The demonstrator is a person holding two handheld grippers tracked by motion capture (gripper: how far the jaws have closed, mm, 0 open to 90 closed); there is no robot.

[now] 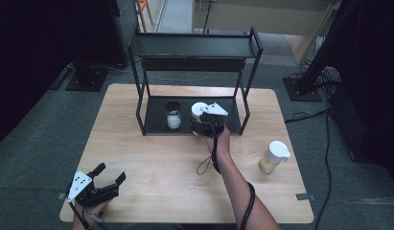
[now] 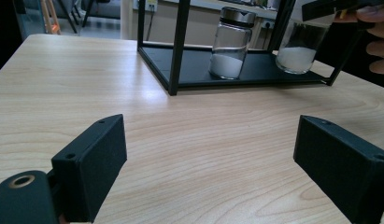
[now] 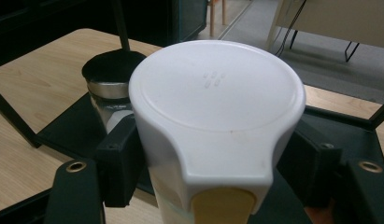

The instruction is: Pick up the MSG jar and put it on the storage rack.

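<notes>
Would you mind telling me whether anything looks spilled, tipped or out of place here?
Nothing stands out. Both jars stand upright on the rack, one between the right gripper's jaws, and a third jar stands upright on the table. No spills.

The white-lidded jar (image 3: pixel 217 121) hides its own body and most of the dark-lidded jar (image 3: pixel 110 79) behind it (the picture's bottom edge cuts off its yellow spout).

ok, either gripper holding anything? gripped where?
Right gripper clamps the white-lidded jar by its sides, just under the lid. Left gripper is open, empty.
</notes>
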